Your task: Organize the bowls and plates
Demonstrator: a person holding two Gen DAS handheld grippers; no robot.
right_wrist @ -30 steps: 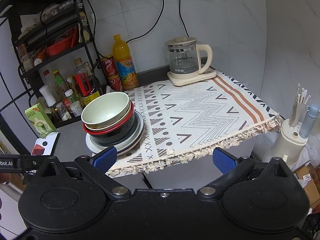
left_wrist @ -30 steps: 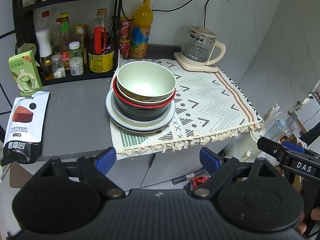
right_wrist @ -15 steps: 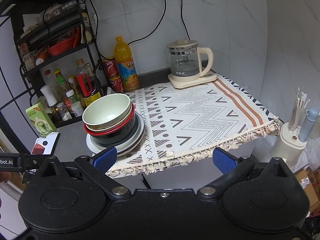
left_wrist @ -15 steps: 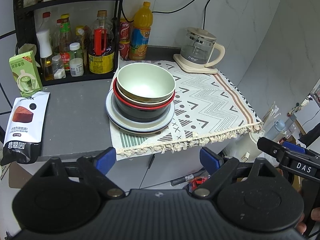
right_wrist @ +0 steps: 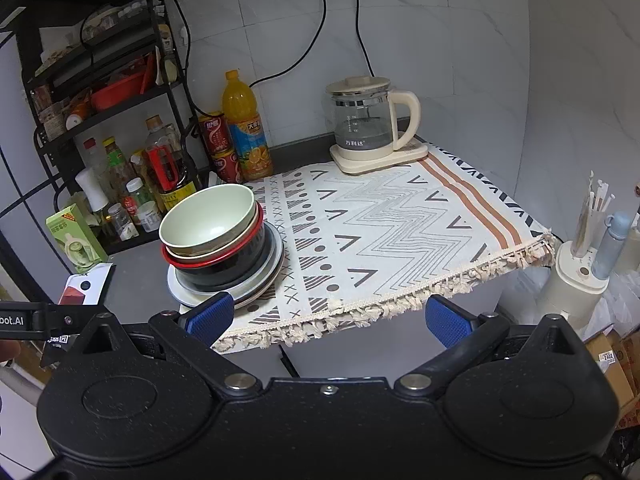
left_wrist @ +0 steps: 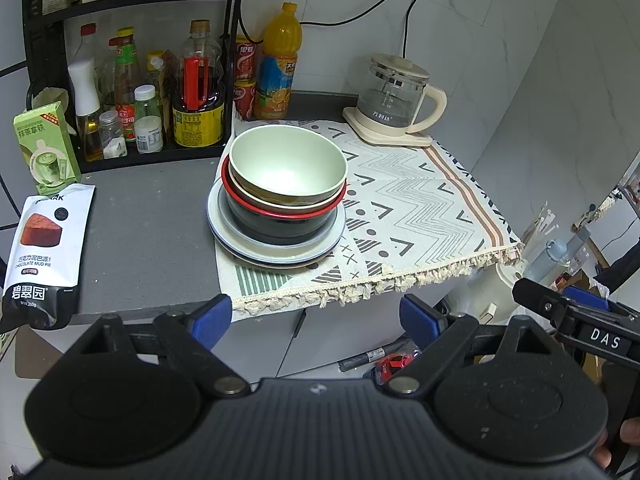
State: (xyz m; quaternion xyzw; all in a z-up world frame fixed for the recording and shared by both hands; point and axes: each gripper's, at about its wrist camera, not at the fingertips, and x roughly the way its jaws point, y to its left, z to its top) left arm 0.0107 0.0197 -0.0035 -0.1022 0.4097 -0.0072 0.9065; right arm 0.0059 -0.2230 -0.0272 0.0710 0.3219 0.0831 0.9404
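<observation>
One stack of dishes stands at the left edge of the patterned cloth (left_wrist: 420, 200). A pale green bowl (left_wrist: 286, 168) tops it, nested in a tan bowl and a black bowl with a red rim (left_wrist: 280, 222), over several plates (left_wrist: 276, 254). The right wrist view shows the same green bowl (right_wrist: 208, 216) and plates (right_wrist: 256, 292). My left gripper (left_wrist: 316, 318) hangs open in front of the counter edge, short of the stack, nothing between its blue pads. My right gripper (right_wrist: 328, 316) is likewise open and empty, off the front edge, to the right of the stack.
A glass kettle (left_wrist: 394, 96) sits at the cloth's back right. An orange drink bottle (left_wrist: 278, 64) and red cans stand behind the stack. A black rack (left_wrist: 132, 92) with condiment bottles, a green carton (left_wrist: 44, 148) and a snack bag (left_wrist: 40, 248) fill the left. A white holder (right_wrist: 580, 276) stands beyond the right edge.
</observation>
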